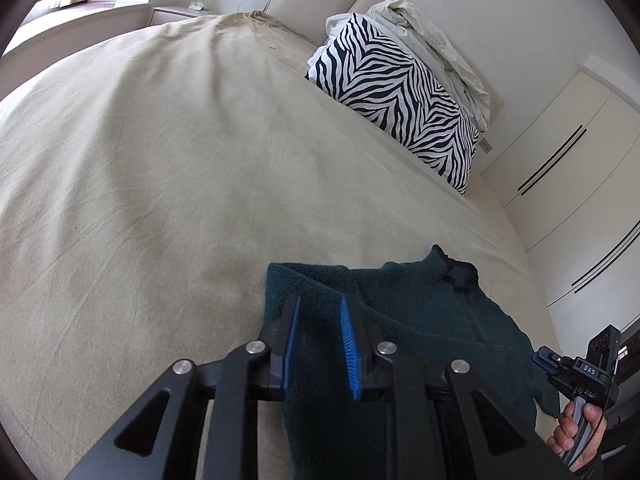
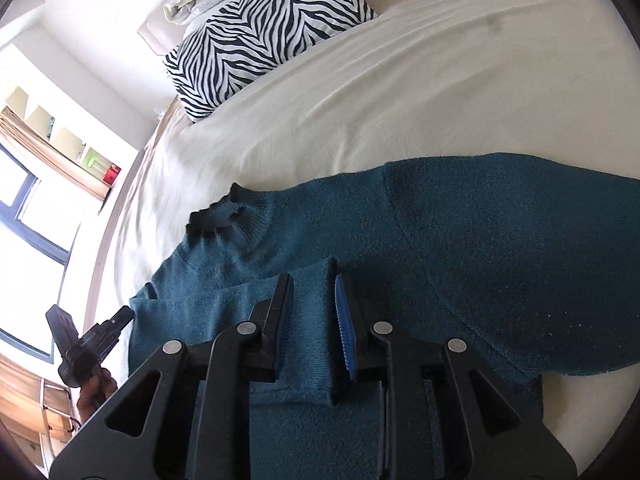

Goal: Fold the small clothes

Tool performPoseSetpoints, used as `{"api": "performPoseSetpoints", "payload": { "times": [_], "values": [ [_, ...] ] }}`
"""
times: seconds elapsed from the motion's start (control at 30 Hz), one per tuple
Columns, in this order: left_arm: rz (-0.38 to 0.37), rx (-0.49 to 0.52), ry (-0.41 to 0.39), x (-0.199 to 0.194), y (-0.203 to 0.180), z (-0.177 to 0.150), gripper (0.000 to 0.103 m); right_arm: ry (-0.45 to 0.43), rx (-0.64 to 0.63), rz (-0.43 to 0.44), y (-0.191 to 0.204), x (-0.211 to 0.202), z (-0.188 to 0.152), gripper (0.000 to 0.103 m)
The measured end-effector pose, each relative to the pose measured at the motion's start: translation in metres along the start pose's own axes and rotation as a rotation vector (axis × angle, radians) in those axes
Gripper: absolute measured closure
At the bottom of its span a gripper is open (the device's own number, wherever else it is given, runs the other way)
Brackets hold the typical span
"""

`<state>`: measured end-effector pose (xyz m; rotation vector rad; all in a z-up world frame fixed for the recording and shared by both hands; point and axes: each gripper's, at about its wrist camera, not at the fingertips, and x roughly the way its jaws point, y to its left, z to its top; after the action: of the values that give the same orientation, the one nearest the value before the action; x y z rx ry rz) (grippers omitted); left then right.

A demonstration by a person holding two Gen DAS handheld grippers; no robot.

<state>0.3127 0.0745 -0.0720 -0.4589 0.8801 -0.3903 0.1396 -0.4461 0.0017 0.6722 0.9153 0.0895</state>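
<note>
A dark teal knit sweater (image 1: 420, 320) lies on the bed, collar toward the pillows; it also shows in the right wrist view (image 2: 480, 240). My left gripper (image 1: 319, 304) hovers over the sweater's folded left edge, its blue-padded jaws apart with nothing between them. My right gripper (image 2: 312, 280) is over a sleeve folded across the body (image 2: 308, 320), jaws apart on either side of the sleeve end without pinching it. The right gripper also shows at the lower right of the left wrist view (image 1: 576, 372), and the left gripper at the lower left of the right wrist view (image 2: 92, 340).
The beige bedsheet (image 1: 160, 160) stretches to the left and far side. A zebra-print pillow (image 1: 400, 92) and a crumpled pale blanket (image 1: 432, 40) sit at the headboard. A white wardrobe (image 1: 560, 152) stands to the right. A window (image 2: 32, 220) is on the left.
</note>
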Motion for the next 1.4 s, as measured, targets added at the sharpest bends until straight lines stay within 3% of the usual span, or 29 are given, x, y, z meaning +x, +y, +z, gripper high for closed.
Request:
{"api": "performPoseSetpoints", "payload": {
  "times": [0.07, 0.13, 0.17, 0.27, 0.43, 0.6, 0.8, 0.87, 0.97, 1.03, 1.07, 1.1, 1.17, 1.3, 1.4],
  "values": [
    [-0.025, 0.002, 0.020, 0.004, -0.004, 0.003, 0.082, 0.059, -0.003, 0.123, 0.013, 0.009, -0.007, 0.082],
    [-0.031, 0.007, 0.086, 0.019, -0.004, 0.003, 0.076, 0.133, -0.022, 0.180, 0.027, 0.026, -0.017, 0.082],
    [-0.036, -0.010, 0.140, 0.031, 0.000, 0.000, 0.076, 0.174, -0.030, 0.181, 0.033, 0.038, -0.023, 0.082],
    [-0.092, -0.054, 0.127, 0.027, 0.014, -0.010, 0.078, 0.265, 0.010, 0.127, 0.028, 0.066, -0.042, 0.082],
    [-0.153, -0.027, 0.127, 0.000, 0.013, -0.035, 0.077, 0.238, 0.130, 0.223, 0.002, 0.065, -0.058, 0.082],
    [-0.191, -0.043, 0.115, -0.029, 0.016, -0.065, 0.075, 0.199, 0.187, 0.259, -0.014, 0.051, -0.070, 0.082],
    [-0.164, -0.006, 0.163, -0.046, 0.013, -0.095, 0.075, 0.158, 0.256, 0.249, -0.045, 0.016, -0.092, 0.082],
    [-0.144, -0.010, 0.166, -0.056, 0.012, -0.101, 0.075, 0.122, 0.279, 0.246, -0.061, -0.008, -0.100, 0.082],
    [-0.129, 0.029, 0.130, -0.075, -0.003, -0.106, 0.058, -0.002, 0.318, 0.200, -0.097, -0.061, -0.105, 0.080],
    [-0.137, 0.052, 0.105, -0.084, -0.018, -0.109, 0.050, -0.111, 0.391, 0.151, -0.130, -0.101, -0.110, 0.060],
    [-0.146, 0.064, 0.097, -0.087, -0.027, -0.110, 0.045, -0.181, 0.441, 0.121, -0.149, -0.123, -0.114, 0.038],
    [-0.159, 0.079, 0.091, -0.089, -0.036, -0.113, 0.044, -0.257, 0.488, 0.090, -0.168, -0.146, -0.117, 0.029],
    [-0.172, 0.103, 0.098, -0.086, -0.053, -0.116, 0.044, -0.364, 0.579, 0.051, -0.205, -0.183, -0.122, 0.029],
    [-0.187, 0.099, 0.138, -0.067, -0.073, -0.127, 0.044, -0.486, 0.791, 0.054, -0.283, -0.234, -0.134, 0.031],
    [-0.205, 0.062, 0.183, -0.052, -0.078, -0.137, 0.044, -0.557, 0.823, 0.014, -0.315, -0.260, -0.130, 0.032]
  ]
}}
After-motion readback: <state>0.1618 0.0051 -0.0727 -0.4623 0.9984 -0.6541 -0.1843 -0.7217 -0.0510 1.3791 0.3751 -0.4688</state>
